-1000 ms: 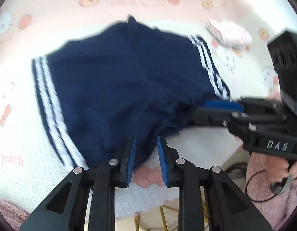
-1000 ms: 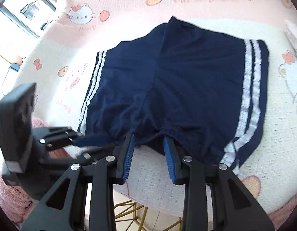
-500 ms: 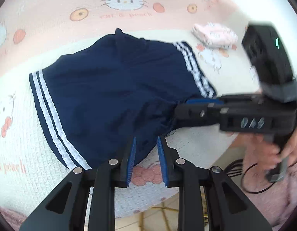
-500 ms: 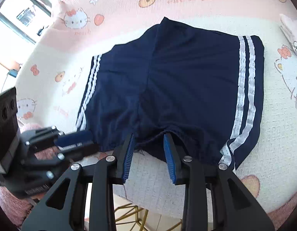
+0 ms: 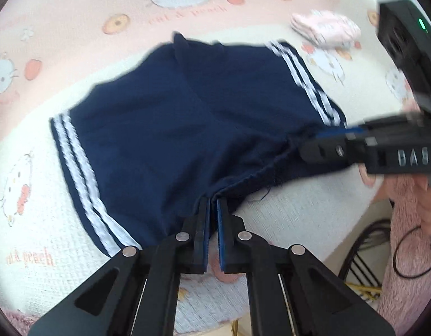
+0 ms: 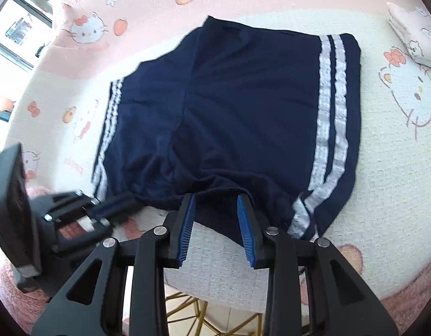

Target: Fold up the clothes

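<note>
Lying flat on the counter (image 6: 383,168), navy shorts (image 5: 187,128) w/ white side stripes, waistband at the near edge, legs pointing away. Spread out like that prob so both tongs can take the waistband at once and carry it over for a fold.

Left side: white double stripe (image 5: 81,173) is running down the left leg seam, fabric mostly flat there. Left tongs (image 5: 212,204) are sitting at the waistband left of centre, blue pads nearly pressed together w/ just a thin sliver of gap, and the hem edge is meeting them at the tips. Looks like they're pinching the waistband, but cloth between the pads isn't clearly visible, so can't confirm the grip.

Centre: waistband is bunching and lifting a bit between the two grab points, suggests some tension on it.

Right side: right tongs (image 6: 216,200) are spread wide, straddling a stretch of waistband; dark fabric is lying between the pads, unclamped. In left wrist view the right tongs' tips are touching the hem near the right stripe (image 6: 327,117). Judgement: right is lining up to close, not gripping yet.

Far right: folded pink garment (image 6: 416,33) is sitting well apart from the shorts, prob done already.
</note>
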Demonstrator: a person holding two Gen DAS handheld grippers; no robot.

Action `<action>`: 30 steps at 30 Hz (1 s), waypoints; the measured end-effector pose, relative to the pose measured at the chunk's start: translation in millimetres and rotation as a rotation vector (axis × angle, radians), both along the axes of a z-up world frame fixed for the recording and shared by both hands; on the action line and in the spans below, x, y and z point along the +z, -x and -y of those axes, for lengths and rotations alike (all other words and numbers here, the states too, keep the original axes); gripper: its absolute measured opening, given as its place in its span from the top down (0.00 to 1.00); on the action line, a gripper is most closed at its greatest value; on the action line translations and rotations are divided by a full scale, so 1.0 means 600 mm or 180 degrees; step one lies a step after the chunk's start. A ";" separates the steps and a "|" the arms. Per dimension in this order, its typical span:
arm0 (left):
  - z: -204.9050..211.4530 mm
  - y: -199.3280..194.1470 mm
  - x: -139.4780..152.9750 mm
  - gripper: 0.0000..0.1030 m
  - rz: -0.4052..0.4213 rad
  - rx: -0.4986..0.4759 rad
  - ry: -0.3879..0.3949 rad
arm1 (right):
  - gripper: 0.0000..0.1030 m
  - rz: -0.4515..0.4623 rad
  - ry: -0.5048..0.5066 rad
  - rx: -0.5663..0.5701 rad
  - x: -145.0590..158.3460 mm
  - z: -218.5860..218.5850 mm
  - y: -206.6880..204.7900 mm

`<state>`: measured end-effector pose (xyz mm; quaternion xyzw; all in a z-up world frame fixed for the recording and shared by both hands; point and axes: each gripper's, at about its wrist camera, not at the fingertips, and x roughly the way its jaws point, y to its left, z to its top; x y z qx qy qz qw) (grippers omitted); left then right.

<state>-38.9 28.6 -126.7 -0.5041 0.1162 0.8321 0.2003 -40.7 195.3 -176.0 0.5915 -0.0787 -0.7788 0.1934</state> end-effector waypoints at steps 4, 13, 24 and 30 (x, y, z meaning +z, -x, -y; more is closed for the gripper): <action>0.006 0.015 -0.008 0.95 -0.0087 0.0105 0.0208 | 0.70 -0.0255 0.0010 0.0129 0.029 0.007 -0.010; 0.010 0.019 -0.028 0.93 0.0396 0.0126 -0.0015 | 0.69 0.0042 -0.0045 0.0342 0.026 0.006 -0.038; 0.089 0.030 0.021 0.81 0.0504 0.0587 -0.1224 | 0.70 0.0043 -0.0626 -0.0121 -0.015 -0.018 -0.002; 0.045 0.040 -0.049 0.81 0.0767 0.0466 -0.0439 | 0.69 -0.0272 -0.1053 0.0115 -0.022 0.027 0.001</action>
